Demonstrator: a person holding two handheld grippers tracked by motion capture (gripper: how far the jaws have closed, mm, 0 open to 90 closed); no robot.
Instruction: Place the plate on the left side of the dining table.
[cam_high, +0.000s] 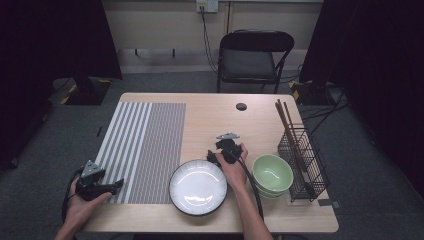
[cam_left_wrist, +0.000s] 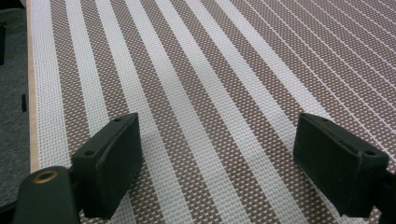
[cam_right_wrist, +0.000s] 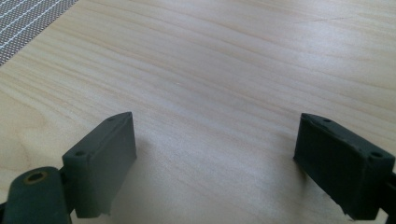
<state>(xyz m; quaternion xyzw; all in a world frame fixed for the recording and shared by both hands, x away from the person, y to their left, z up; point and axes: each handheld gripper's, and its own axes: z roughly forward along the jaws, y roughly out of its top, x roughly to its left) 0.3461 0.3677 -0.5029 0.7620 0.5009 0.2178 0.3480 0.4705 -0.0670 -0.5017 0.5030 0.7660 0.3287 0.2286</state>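
Two hand-held claws work over a wooden counter (cam_high: 210, 117) laid for a meal. The right claw (cam_high: 214, 150) hovers just above bare wood near the counter's middle, its jaws spread wide and holding nothing; the right gripper view shows only wood grain between its pads (cam_right_wrist: 105, 163). The white plate (cam_high: 198, 187) sits at the near edge, just beside and below that claw, with the green bowls (cam_high: 272, 174) touching or nearly touching it on the right. The left claw (cam_high: 116, 185) rests low at the near left corner, over the striped placemat (cam_high: 145, 145), jaws likewise wide apart and empty, as the left gripper view confirms above the weave (cam_left_wrist: 210, 93).

The work in hand appears to be setting the place, and the plate looks the likeliest next pick. To do it well, the right claw should turn toward the plate's far rim, come in low and level, and close one jaw over and one under the lip, since a shallow glazed rim could slip from a tilted grip. A lift just clear of the wood, then a slide leftward onto the mat, would keep it away from the bowls.

Counted: one plate; two bowls, apparently stacked; one placemat; one wire rack (cam_high: 302, 162) at the right edge, holding what looks like two chopsticks (cam_high: 286, 122); one folding chair (cam_high: 252, 57) beyond the far edge.
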